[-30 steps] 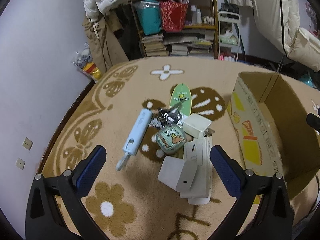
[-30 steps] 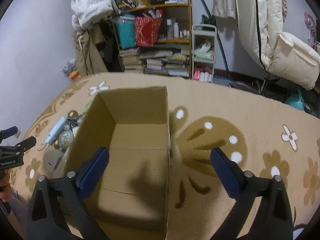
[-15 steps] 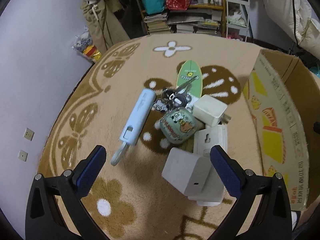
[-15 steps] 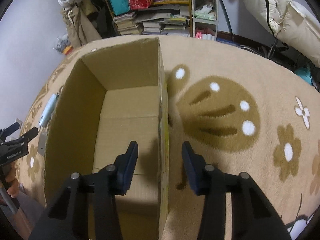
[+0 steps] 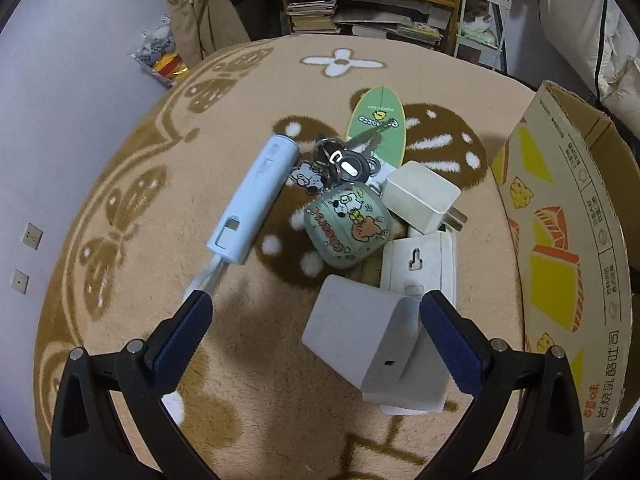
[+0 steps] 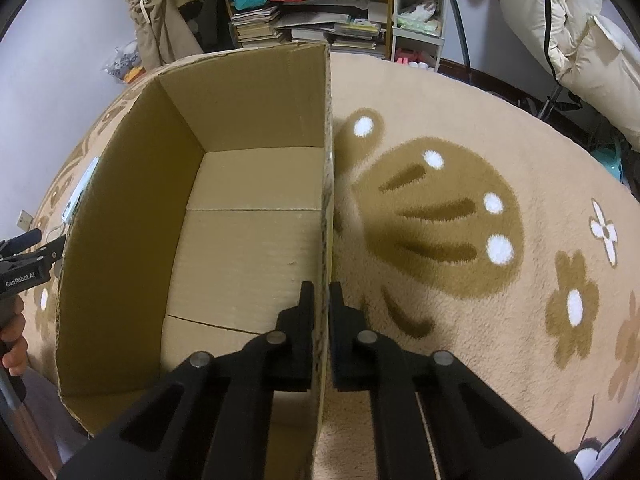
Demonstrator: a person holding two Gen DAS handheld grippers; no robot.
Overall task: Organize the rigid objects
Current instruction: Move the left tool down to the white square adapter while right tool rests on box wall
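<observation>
In the left wrist view a pile lies on the carpet: a white cube box (image 5: pixel 360 342), a white flat device (image 5: pixel 420 264), a white charger plug (image 5: pixel 420 196), a green cartoon case (image 5: pixel 346 230), keys (image 5: pixel 344 160), a green board (image 5: pixel 378 122) and a pale blue tube (image 5: pixel 256 200). My left gripper (image 5: pixel 316 328) hangs open just above the cube box, one finger on each side. The cardboard box (image 5: pixel 560 240) stands to the right. In the right wrist view my right gripper (image 6: pixel 321 300) is shut on the right wall of the empty cardboard box (image 6: pixel 240 208).
A cluttered bookshelf (image 5: pixel 360 0) and a white rack (image 6: pixel 418 12) stand at the back wall. White bedding (image 6: pixel 560 32) hangs at the right. A hand (image 6: pixel 14 350) holds the left gripper at the left edge. Wall sockets (image 5: pixel 32 236) sit low on the left wall.
My left gripper has come down and forward toward the pile. My right gripper moved over the box's right wall and went from open to shut on it.
</observation>
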